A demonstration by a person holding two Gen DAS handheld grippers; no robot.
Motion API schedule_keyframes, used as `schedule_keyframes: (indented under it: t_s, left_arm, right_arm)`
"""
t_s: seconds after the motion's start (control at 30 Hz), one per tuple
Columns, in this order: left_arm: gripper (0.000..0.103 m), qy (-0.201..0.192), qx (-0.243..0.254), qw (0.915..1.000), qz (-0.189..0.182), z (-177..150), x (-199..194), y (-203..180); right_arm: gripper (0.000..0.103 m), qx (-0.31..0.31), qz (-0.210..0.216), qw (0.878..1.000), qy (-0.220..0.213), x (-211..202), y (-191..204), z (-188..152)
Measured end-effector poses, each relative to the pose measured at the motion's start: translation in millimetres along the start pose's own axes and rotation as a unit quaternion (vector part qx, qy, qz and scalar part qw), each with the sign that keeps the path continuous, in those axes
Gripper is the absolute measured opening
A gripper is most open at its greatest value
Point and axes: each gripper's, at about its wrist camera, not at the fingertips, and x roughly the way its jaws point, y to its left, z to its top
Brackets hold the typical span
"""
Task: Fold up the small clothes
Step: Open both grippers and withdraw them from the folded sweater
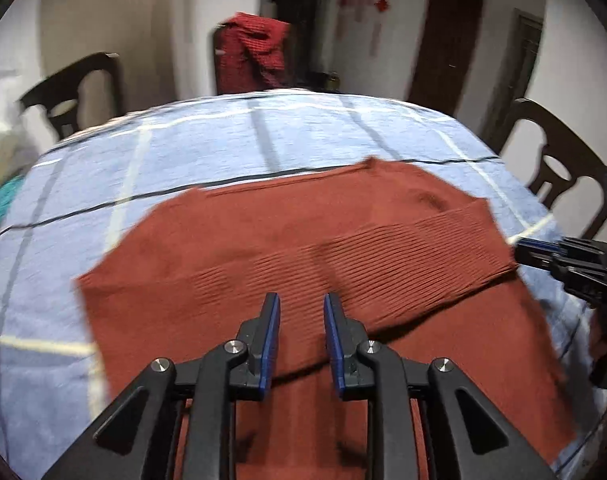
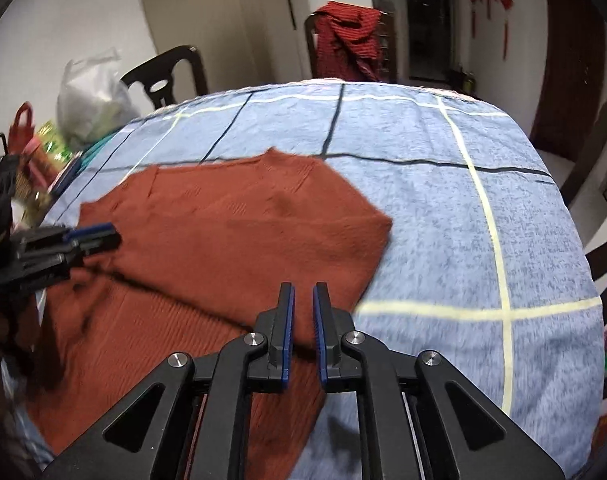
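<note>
In the left wrist view, nearest us is our left gripper (image 1: 301,300), its blue-padded jaws a little apart with nothing between them, hovering above the rust-red knitted sweater (image 1: 263,240). That garment lies on the blue checked tablecloth (image 1: 83,168), its ribbed hem band (image 1: 403,256) already turned over the body, likely a first fold. In the right wrist view, our right gripper (image 2: 303,292) stands narrowly parted and empty over the sweater's right edge, so we judge both are free to take fresh corners for the next fold.
</note>
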Motion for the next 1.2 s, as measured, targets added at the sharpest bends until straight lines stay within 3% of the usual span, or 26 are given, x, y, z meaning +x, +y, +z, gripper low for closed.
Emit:
schedule_keyframes:
  t_s: [0.1, 0.2, 0.37, 0.47, 0.5, 0.77, 0.93, 1.2]
  left_arm:
    - [0.025, -0.007, -0.031, 0.9983, 0.048, -10.6, -7.5, 30.9]
    - [0.025, 0.010, -0.071, 0.9964, 0.046, -22.7, -7.5, 56.9]
    - [0.025, -0.013, -0.078, 0.9954, 0.054, -30.6, -23.4, 65.3]
    - [0.027, -0.008, -0.098, 0.9941, 0.047, -37.9, -18.0, 73.9]
    - [0.027, -0.005, -0.097, 0.9941, 0.048, -41.1, -15.9, 74.4]
    - [0.029, -0.017, -0.096, 0.9937, 0.055, -43.1, -35.7, 68.1]
    - [0.033, -0.028, -0.085, 0.9938, 0.066, -47.7, -54.5, 55.4]
    - [0.038, -0.052, -0.074, 0.9934, 0.071, -52.0, -82.0, 40.4]
  right_arm:
    - [0.010, 0.008, 0.001, 1.000, 0.013, 10.8, -5.9, -6.3]
    - [0.010, 0.009, 0.000, 1.000, 0.010, 8.7, -4.6, -5.3]
    - [0.010, 0.002, 0.002, 1.000, -0.010, -3.3, 1.0, -2.0]
    - [0.011, 0.006, -0.004, 1.000, 0.005, 3.8, -2.3, -5.5]
    - [0.011, 0.009, -0.005, 1.000, 0.019, 10.5, -3.3, -7.5]
    - [0.012, -0.002, 0.001, 1.000, -0.014, -19.4, 8.4, -7.8]
    - [0.030, -0.002, 0.017, 0.999, -0.033, -37.4, 17.8, -9.3]
    - [0.030, -0.010, 0.040, 0.998, -0.050, -61.2, 33.1, -16.7]
